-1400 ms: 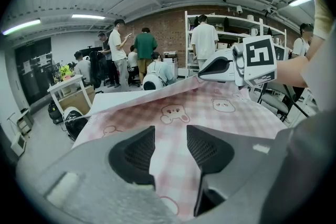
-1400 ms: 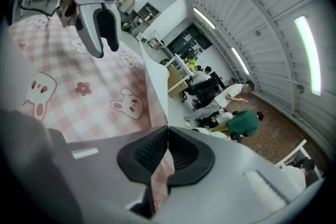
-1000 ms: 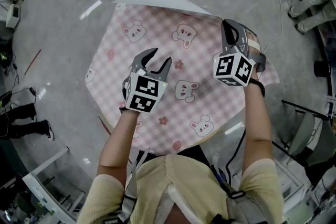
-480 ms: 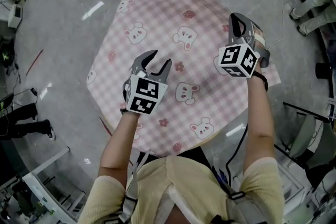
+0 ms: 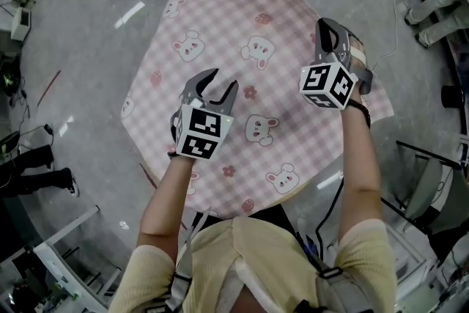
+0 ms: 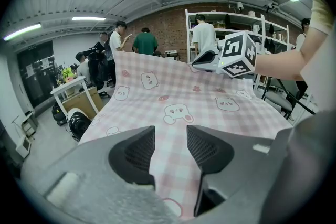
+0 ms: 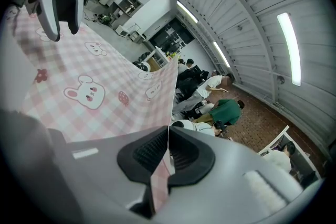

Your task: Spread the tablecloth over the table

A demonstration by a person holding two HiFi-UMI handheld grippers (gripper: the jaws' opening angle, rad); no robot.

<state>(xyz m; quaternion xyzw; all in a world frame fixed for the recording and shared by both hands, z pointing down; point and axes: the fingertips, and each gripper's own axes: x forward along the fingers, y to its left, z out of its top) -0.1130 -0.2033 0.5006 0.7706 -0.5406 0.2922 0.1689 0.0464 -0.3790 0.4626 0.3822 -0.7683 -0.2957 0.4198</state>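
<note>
**A:** While the right gripper (image 7: 168, 136) is pinching something thin, what is it actually gripping?

**B:** It is gripping the tablecloth (image 5: 242, 33) by its right-hand edge. Its fingers are pressing together, with only the sheet's thickness running between the dark ribbed pads.

**A:** And where is the cloth lying?

**B:** It is draping over the tabletop in front of the person and hiding nearly all of it. The far corner is stretching away over the grey floor (image 5: 88, 48). The near edge is hanging just ahead of the person's body.

**A:** How is it looking?

**B:** It is showing a pale pink and white check, scattered with cartoon bunny faces, small red strawberries and little flowers (all in soft pastel outlines). The material is reading as a thin, pliable sheet. It is lying mostly smooth, with a taut line running out from the pinched edge.

**A:** Is the left gripper (image 5: 223, 84) doing anything?

**B:** It is hovering over the middle of the cloth with its fingers standing well apart. Nothing is sitting between them, and only the checked pattern is showing through the gap. Both grippers are wearing curved grey shells, and each is carrying a cube with black-and-white square markers.
</note>
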